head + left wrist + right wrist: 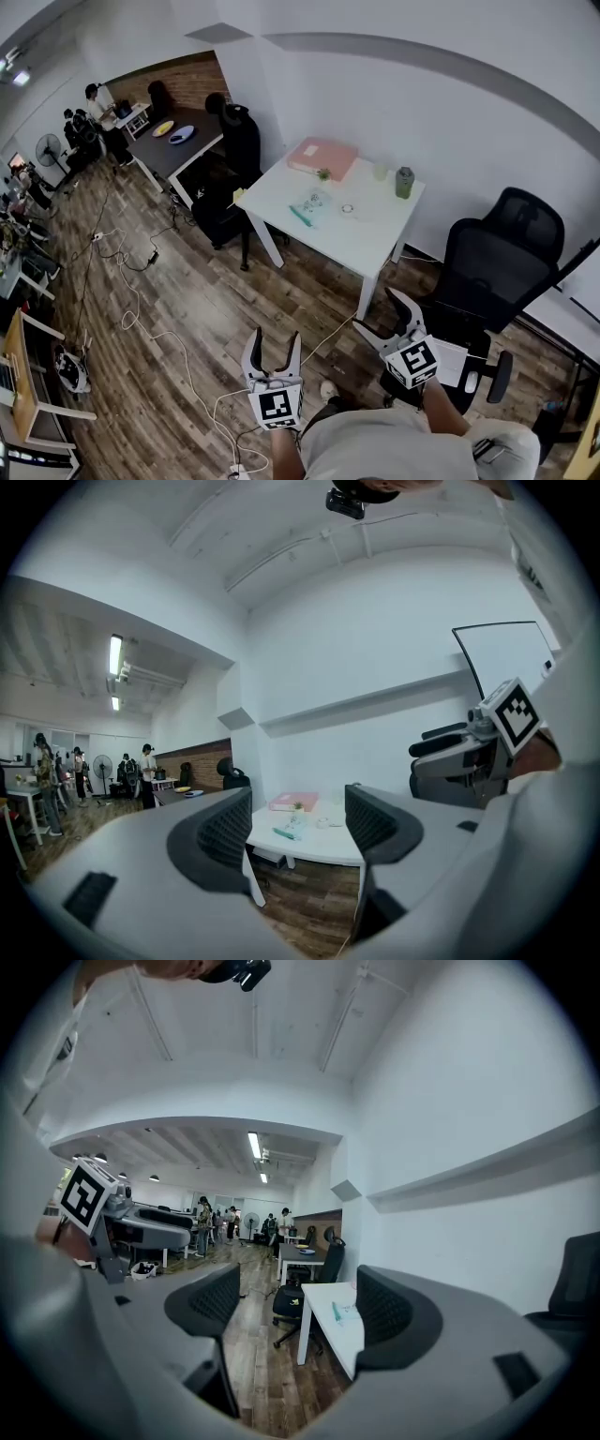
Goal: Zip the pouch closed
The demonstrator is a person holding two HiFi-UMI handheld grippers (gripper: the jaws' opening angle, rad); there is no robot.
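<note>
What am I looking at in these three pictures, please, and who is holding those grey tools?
A person, not a robot, holds a two-jaw tool in each hand: the left gripper and the right gripper. One picture comes from a camera on the person's head, looking down. The other two come from cameras riding on the grippers. Both grippers are open and empty. Ahead stands a white table with a clear pouch, a flat pink box and a green bottle.

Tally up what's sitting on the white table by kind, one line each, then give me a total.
Pink box: 1
Small plant: 1
Pale cup: 1
Dark green bottle: 1
Clear pouch: 1
Small pale item, too small to tell: 1
Small yellow item at the corner: 1
Total: 7
</note>
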